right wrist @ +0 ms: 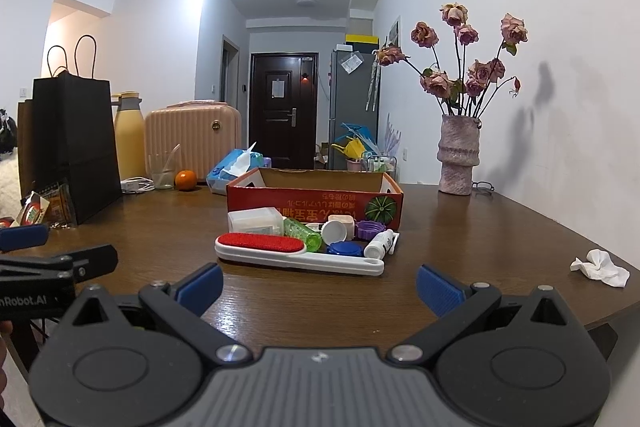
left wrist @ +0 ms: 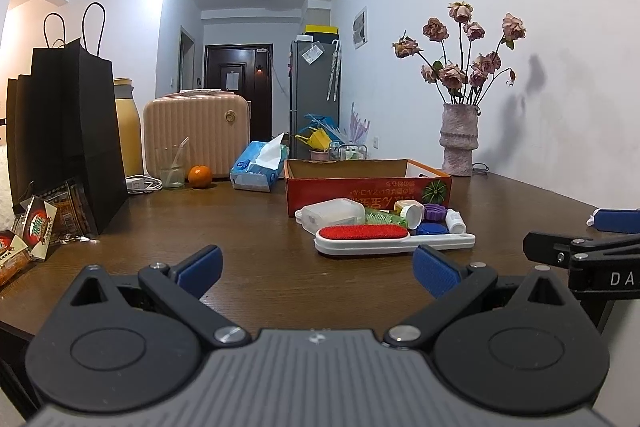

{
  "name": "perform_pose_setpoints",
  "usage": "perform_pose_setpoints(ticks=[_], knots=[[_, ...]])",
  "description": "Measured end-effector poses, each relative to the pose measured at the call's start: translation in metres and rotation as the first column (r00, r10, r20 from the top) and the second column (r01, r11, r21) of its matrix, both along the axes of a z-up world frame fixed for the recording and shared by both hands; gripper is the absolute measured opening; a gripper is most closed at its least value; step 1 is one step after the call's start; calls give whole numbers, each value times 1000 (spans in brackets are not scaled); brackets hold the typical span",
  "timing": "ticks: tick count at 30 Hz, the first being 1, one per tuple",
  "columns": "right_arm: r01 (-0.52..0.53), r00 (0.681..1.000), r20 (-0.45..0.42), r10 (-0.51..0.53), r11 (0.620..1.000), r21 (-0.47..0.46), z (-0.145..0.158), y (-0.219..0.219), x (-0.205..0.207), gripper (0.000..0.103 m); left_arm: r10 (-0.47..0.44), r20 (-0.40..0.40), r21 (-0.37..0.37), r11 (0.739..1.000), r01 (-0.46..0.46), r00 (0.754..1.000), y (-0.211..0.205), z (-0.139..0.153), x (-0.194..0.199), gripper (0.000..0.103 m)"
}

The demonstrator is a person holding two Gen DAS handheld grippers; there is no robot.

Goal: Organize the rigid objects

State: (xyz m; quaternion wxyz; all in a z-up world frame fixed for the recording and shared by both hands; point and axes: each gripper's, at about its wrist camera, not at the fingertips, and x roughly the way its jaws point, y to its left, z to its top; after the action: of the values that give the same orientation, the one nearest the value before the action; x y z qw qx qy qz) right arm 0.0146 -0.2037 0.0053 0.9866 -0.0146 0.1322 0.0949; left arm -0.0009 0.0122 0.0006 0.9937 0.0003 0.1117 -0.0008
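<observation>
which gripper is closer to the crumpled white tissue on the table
Right. The crumpled tissue lies just ahead and right of the right gripper; the left gripper sits further left, tissue outside its view.

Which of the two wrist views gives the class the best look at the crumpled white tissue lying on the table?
The right wrist view: the crumpled white tissue lies whole on the bare table, right of the open right gripper. The left wrist view does not show it; the right gripper covers that side.
</observation>
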Motion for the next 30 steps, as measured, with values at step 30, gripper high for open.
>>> perform_pose_setpoints(ticks=[30], knots=[[12,1000,0,-12,1000,-3,1,-4,-2,103,-5,-10,6,1000,5,1000,-1,0,2,103]])
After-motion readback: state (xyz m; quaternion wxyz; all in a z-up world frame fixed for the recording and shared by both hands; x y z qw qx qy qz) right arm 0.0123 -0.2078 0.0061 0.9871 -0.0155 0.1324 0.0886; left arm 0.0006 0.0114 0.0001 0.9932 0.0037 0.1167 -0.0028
